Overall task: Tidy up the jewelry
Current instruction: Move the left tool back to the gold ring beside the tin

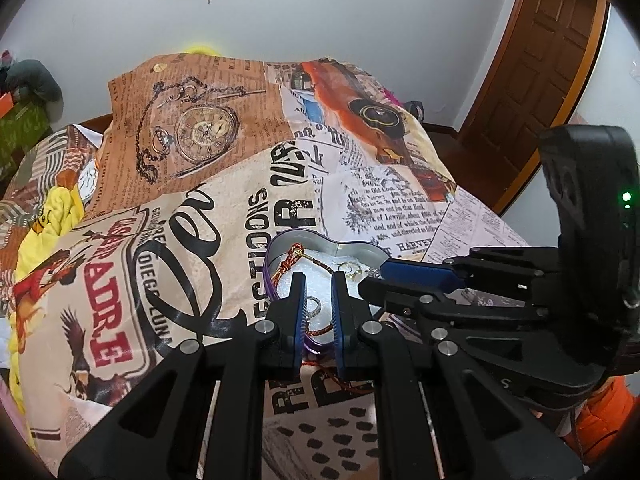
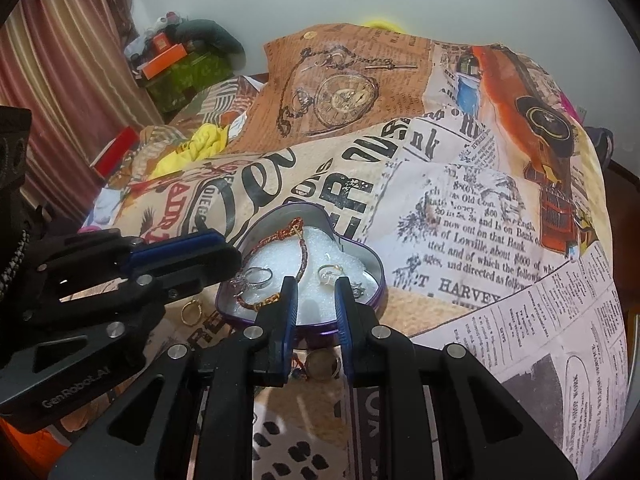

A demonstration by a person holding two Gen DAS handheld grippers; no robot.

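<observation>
Both claws, left and right, hover parted over the heart tin

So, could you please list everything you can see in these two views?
heart tin: one, purple rim, white foam inside, on the bedspread
braided cord: one, red-gold, across the foam
silver ring: one, on the foam's left side
gold ring: one, on the foam's right side
loose gold ring: one, on the cloth left of the tin
bedspread: one, newspaper print
door: one, brown wood, far right
left gripper: black, blue pads, jaws apart over the tin
right gripper: same, jaws apart
</observation>
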